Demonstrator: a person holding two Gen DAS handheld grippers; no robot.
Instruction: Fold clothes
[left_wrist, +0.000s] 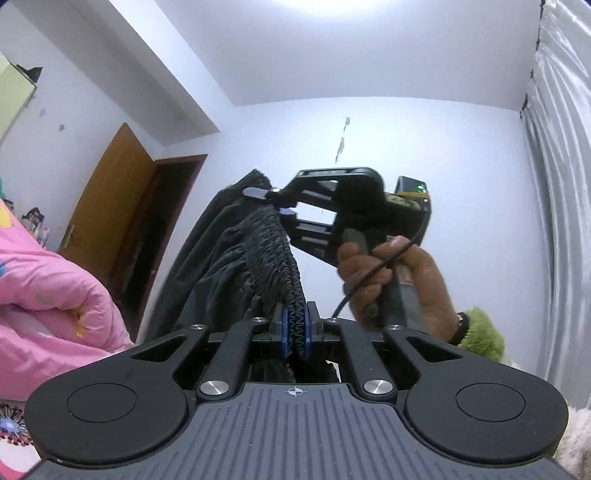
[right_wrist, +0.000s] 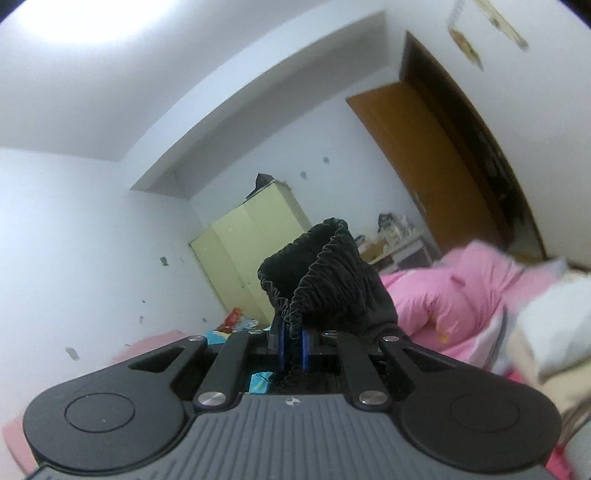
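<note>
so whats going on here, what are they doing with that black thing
A person is holding a dark garment up in the air with two hand-held tools, one in each hand. The left claw is clamped on its gathered elastic waistband, and the right claw grips the same band further along, so the band is held between them. The rest of the cloth hangs down in front of a pink quilt. Nothing looks folded yet; it appears to be the lift-and-straighten stage.
</note>
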